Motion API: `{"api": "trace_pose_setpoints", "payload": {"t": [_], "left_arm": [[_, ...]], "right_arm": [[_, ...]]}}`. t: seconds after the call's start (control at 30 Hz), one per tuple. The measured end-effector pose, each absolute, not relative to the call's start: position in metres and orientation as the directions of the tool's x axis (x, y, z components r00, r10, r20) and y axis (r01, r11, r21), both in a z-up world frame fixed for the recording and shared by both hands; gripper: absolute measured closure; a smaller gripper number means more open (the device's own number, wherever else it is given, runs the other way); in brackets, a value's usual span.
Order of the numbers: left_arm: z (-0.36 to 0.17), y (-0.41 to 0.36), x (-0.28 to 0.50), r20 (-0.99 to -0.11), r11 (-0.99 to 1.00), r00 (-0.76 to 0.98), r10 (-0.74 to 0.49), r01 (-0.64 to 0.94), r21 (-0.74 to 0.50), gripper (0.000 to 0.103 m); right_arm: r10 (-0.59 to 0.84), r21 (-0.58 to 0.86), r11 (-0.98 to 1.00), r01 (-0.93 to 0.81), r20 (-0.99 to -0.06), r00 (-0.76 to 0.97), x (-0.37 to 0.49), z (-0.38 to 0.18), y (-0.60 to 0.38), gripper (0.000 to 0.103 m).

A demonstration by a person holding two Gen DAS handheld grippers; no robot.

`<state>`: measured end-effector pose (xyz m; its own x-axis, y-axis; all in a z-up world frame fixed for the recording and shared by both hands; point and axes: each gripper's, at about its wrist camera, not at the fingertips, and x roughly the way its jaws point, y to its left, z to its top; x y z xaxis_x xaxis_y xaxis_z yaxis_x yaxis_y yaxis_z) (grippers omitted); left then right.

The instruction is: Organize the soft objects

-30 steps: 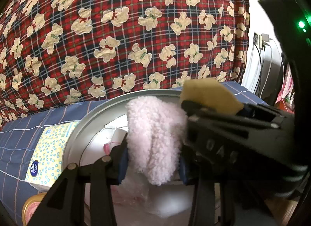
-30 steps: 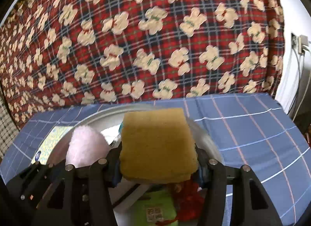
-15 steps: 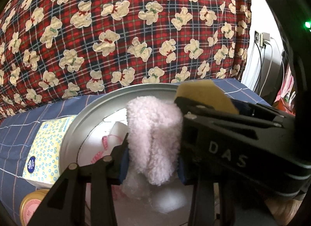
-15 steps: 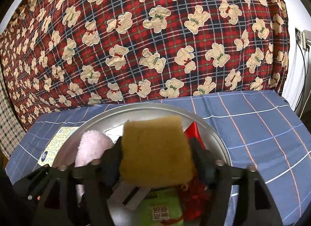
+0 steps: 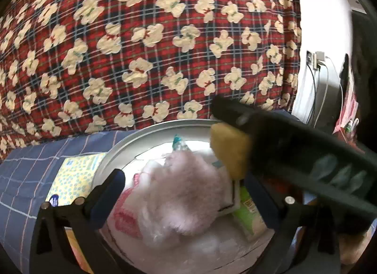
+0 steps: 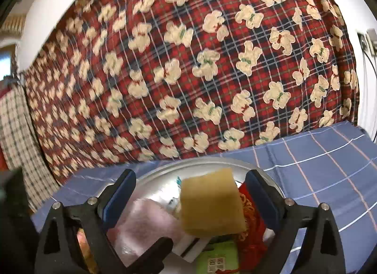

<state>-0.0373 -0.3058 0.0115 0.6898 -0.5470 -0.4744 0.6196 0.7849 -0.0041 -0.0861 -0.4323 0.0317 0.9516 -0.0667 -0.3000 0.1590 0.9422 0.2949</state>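
Both grippers' jaws are opening: left gripper (image 5: 188, 194) around the pink fluffy cloth (image 5: 181, 194), right gripper (image 6: 190, 194) around the yellow sponge (image 6: 211, 205), both above the crowded metal basin (image 6: 212, 163).

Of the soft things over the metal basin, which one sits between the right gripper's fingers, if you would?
The yellow sponge: a firm tan block between the right gripper's opening jaws, clear of both pads. The fluffy pink cloth lies lower, to its left, in the basin.
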Motion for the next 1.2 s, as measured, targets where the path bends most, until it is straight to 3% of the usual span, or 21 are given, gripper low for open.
{"api": "trace_pose_setpoints", "payload": {"t": [0.17,0.47,0.57,0.63,0.73,0.8,0.97,1.07,1.2], "left_arm": [[0.009,-0.295,-0.031,-0.483,0.809,0.7,-0.526,0.588,-0.03,0.0],[0.009,-0.268,-0.036,-0.43,0.851,0.761,-0.486,0.524,-0.035,0.0],[0.007,-0.265,-0.036,-0.439,0.855,0.76,-0.479,0.517,-0.037,0.0],[0.007,-0.262,-0.037,-0.435,0.861,0.768,-0.469,0.507,-0.033,0.0],[0.007,-0.257,-0.038,-0.427,0.867,0.776,-0.464,0.496,-0.041,0.0],[0.006,-0.256,-0.037,-0.431,0.871,0.779,-0.455,0.49,-0.034,0.0],[0.004,-0.259,-0.037,-0.432,0.875,0.789,-0.437,0.484,-0.001,0.0],[0.003,-0.261,-0.039,-0.425,0.875,0.796,-0.43,0.483,0.018,0.0],[0.003,-0.26,-0.04,-0.418,0.877,0.801,-0.428,0.481,0.025,0.0]], "right_arm": [[-0.087,0.364,0.914,0.177,-0.25,0.964,-0.1,0.033,-0.444,0.007],[-0.405,0.292,0.854,0.431,-0.146,0.902,-0.139,0.04,-0.45,0.007],[-0.562,0.185,0.78,0.598,-0.213,0.799,-0.134,0.035,-0.453,0.007],[-0.594,0.119,0.756,0.644,-0.288,0.751,-0.121,0.029,-0.458,0.007],[-0.543,0.09,0.781,0.618,-0.389,0.744,-0.102,0.018,-0.462,0.007],[-0.516,0.056,0.809,0.585,-0.409,0.753,-0.094,0.014,-0.456,0.007],[-0.399,0.028,0.899,0.438,-0.362,0.842,-0.09,0.016,-0.429,0.007],[-0.434,-0.023,0.893,0.449,-0.308,0.847,-0.092,0.02,-0.417,0.007],[-0.434,0.03,0.888,0.46,-0.279,0.857,-0.101,0.024,-0.42,0.007]]}}
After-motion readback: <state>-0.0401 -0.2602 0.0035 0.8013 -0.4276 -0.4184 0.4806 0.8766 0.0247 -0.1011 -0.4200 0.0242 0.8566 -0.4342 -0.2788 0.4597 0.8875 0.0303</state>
